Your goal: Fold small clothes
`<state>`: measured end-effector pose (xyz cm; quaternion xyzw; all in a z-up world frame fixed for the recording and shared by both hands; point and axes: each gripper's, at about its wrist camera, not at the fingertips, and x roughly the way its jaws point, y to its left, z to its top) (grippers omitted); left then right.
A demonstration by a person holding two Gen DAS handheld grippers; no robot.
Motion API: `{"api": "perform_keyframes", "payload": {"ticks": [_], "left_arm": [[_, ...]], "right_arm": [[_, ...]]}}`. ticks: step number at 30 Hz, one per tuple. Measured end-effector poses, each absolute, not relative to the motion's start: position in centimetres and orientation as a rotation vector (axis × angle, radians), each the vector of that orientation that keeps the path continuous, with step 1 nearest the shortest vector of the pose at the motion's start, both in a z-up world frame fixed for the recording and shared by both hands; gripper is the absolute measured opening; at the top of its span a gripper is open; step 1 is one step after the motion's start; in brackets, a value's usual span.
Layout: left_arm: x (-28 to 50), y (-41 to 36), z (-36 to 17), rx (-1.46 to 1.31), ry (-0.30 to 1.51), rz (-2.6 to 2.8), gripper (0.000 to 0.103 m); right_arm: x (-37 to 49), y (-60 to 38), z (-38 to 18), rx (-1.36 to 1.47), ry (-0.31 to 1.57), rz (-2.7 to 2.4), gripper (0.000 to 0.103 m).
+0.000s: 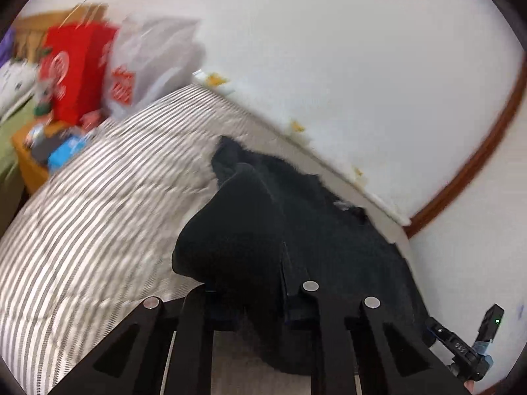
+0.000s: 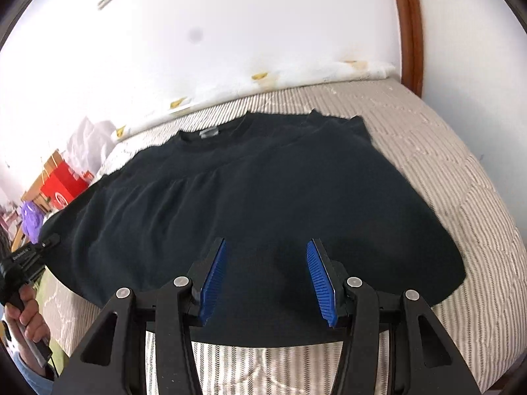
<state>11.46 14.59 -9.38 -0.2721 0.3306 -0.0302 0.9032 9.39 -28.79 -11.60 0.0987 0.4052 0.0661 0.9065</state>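
A bed with a grey-and-white striped cover [image 2: 444,171] filled the lower part of both views, pushed against a white wall [image 2: 263,33] with a brown wooden frame [image 2: 408,26] at one end and a red bag [image 1: 77,69] among clutter at the other. The black T-shirt [image 2: 247,204] lay spread front-up across the cover, collar toward the wall and hem toward the person, its right sleeve lying flat near the far edge. The right gripper [image 2: 266,273] hung over the hem with its blue pads [image 2: 214,279] set wide apart, holding nothing. In the left wrist view, which was blurred, the left gripper [image 1: 260,283] had a bunched mound of the shirt's left side gathered up between its fingers; they appeared clamped on the fabric, though the cloth hid the tips. The shirt looked like thin, soft knit: light, floppy, with no stiffness of its own, so any lifted part would likely sag and drag the rest after it. It would probably not slip from ribbed pads, but a pinch through a single layer would be easy to lose, and a pinch through both layers would carry the back along. The best holds seemed to be the firmer sewn edges: the hem corner under the right gripper, and the shoulder seam or sleeve edge on the left, taken together so the side could be laid over evenly.
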Motion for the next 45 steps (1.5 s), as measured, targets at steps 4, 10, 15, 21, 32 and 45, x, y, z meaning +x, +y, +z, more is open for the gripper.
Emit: {"api": "perform_keyframes", "payload": {"ticks": [4,10,15,21,32,45], "left_arm": [[12.4,11.0,-6.1,-0.49,0.627,-0.169,0.014],[14.1,4.2,-4.7,-0.396,0.629,-0.325,0.014],[15.0,-1.5,-6.7,-0.31,0.69,-0.471,0.014],[16.2,-5.0,-10.8,-0.28,0.835,-0.539,0.014],[13.9,-2.2,-11.0,-0.298,0.858,-0.607,0.043],[9.1,3.5,-10.9,-0.234,0.782,-0.49,0.059]], "right_arm": [[8.5,-30.5,-11.0,0.206,0.808,0.106,0.05],[6.0,-33.7,-11.1,0.219,0.788,0.056,0.05],[4.2,-35.1,-11.9,0.231,0.792,0.022,0.05],[2.6,-35.3,-12.9,0.209,0.812,0.021,0.05],[3.7,-30.8,-10.9,0.164,0.784,0.117,0.054],[5.4,-23.3,-9.9,0.157,0.784,0.266,0.071]]}}
